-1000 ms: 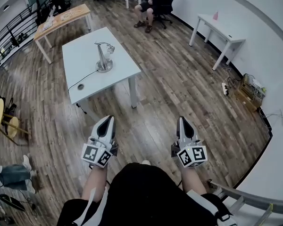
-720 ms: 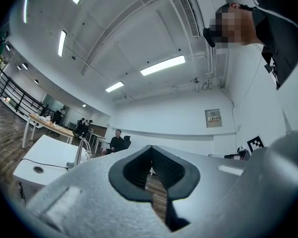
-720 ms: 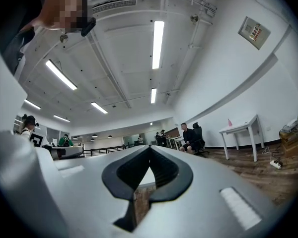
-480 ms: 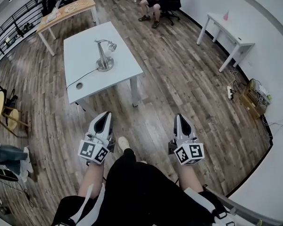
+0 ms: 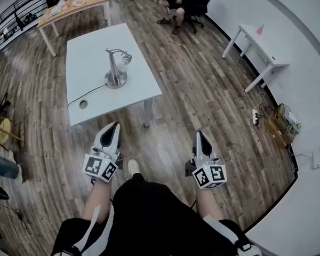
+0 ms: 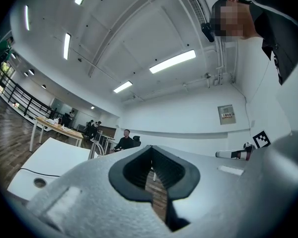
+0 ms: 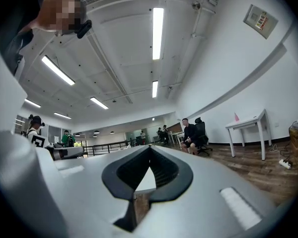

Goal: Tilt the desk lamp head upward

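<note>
Left gripper [image 5: 114,127] and right gripper [image 5: 199,135], jaws pressed together on nothing, are drawing nearer the table's [image 5: 90,47] near edge, desk lamp [image 5: 116,71] still untouched mid-table.

I find the room bright and evenly lit by ceiling strip lights [image 6: 172,62], which blow out to pure white in both gripper views. The shadow under the white table [image 5: 90,47] is soft. The wooden floor [image 5: 202,89] shows pale sheen. Fisheye bending and dark corners mark every frame, and the near foreground is blurred.
</note>
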The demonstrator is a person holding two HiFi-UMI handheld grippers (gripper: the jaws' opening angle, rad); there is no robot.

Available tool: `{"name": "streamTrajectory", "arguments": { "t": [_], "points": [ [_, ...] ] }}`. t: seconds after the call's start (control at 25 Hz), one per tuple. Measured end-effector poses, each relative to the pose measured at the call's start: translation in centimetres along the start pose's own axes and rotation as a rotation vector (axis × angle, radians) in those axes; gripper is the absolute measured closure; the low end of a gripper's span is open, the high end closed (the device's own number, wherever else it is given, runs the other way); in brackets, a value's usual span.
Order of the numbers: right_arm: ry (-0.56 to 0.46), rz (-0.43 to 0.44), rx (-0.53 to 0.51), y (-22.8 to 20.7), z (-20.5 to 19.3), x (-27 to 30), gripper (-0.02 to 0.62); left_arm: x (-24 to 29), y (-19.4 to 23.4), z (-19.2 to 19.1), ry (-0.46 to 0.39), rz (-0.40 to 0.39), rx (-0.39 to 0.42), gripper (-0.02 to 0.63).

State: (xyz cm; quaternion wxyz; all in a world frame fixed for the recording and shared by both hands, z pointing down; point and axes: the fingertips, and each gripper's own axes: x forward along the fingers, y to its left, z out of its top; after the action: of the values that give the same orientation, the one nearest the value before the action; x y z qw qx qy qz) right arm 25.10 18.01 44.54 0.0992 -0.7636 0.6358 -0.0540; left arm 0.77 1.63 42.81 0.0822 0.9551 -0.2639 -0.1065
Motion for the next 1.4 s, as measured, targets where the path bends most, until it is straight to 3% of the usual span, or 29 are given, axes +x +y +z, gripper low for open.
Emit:
{"name": "streamTrajectory", "arguments": {
  "t": [0.32, 0.68, 1.4],
  "points": [
    [0.028, 0.065, 0.02, 1.7, -1.1, 9.4, 0.591, 3.8, 7.0, 0.0, 0.02, 0.033, 0.031, 0.604],
    [0.052, 0.166, 0.041, 6.7, -2.6, 18.7, 0.591, 3.3, 15.3, 0.7, -0.007, 0.094, 0.039, 0.604],
    [0.136, 0.349, 0.064, 11.8, -4.5, 30.7, 0.591, 3.2, 23.5, 0.9, -0.007, 0.264, 0.038, 0.604]
  ]
}}
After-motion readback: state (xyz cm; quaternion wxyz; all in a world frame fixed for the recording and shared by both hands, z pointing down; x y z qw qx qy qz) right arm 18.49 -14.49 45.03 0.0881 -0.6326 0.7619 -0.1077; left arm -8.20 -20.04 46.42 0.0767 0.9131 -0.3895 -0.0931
